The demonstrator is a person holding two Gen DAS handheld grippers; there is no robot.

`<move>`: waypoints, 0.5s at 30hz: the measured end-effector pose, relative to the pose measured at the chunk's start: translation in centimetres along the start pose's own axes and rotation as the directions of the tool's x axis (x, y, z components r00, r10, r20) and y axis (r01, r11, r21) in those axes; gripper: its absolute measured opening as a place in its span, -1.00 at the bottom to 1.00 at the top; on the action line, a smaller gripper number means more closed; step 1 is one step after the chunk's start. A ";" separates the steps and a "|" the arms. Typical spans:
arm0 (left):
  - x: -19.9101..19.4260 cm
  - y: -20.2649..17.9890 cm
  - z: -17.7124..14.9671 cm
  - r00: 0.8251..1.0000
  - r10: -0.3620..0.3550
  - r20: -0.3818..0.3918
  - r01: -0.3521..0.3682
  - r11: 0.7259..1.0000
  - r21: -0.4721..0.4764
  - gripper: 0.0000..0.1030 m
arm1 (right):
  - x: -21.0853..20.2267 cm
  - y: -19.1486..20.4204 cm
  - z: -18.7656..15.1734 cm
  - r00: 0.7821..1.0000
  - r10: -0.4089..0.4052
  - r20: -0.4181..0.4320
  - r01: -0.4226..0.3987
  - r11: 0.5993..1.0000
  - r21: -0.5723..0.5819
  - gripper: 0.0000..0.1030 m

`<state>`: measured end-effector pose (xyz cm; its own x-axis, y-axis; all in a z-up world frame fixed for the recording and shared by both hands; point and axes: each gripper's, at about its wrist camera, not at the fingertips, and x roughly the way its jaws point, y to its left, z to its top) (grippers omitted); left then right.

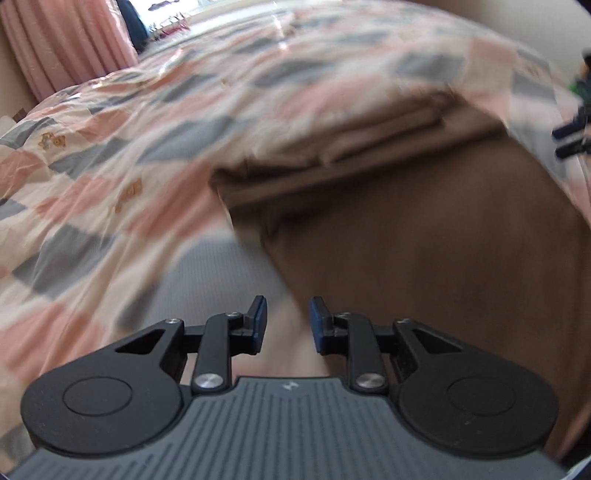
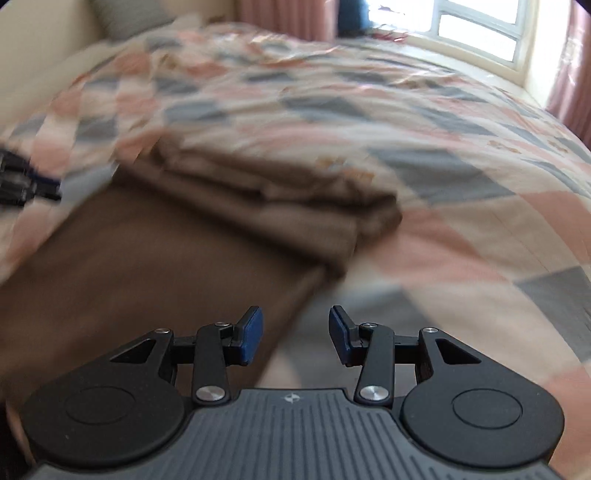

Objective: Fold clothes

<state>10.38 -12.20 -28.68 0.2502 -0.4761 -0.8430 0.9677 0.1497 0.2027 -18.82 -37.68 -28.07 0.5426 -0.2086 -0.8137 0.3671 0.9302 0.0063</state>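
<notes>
Left wrist view: the left gripper (image 1: 287, 320) hangs over a checked quilt (image 1: 110, 155), its blue pads a narrow gap apart with nothing between them; the brown garment (image 1: 424, 236) lies folded on the quilt just ahead and to the right. Right wrist view: the right gripper (image 2: 295, 334) stands wider, also empty, above the garment's near edge, beside a window (image 2: 476, 26) and pink curtain (image 2: 569, 74)

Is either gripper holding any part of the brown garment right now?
No. The left gripper and right gripper are both open and empty above the brown garment.
</notes>
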 end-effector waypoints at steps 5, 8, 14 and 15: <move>-2.1 -5.4 -7.2 0.997 0.051 -0.056 -0.028 0.936 0.350 -0.57 | -3.2 4.6 -8.1 0.993 -0.029 -0.117 -0.015 0.933 -0.360 -0.14; -2.8 -8.1 -11.4 0.997 0.077 -0.027 -0.048 0.819 0.572 -0.53 | -4.3 7.2 -12.1 0.994 -0.037 -0.101 -0.028 0.819 -0.573 -0.02; -3.1 -10.7 -18.0 0.972 0.119 0.201 -0.234 0.494 0.838 -0.30 | -4.9 10.9 -17.6 0.998 -0.024 0.052 0.057 0.521 -0.852 0.04; -3.2 -10.8 -18.6 0.958 0.119 0.263 -0.288 0.447 0.847 -0.23 | -4.9 11.3 -18.1 0.996 -0.014 0.086 0.082 0.472 -0.878 0.06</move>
<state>-1.44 3.80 -37.45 0.3624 -0.6657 -0.6523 0.3856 -0.5301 0.7552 -30.98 -20.67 -34.53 0.6001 -0.2465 -0.7610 -0.4457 0.6870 -0.5739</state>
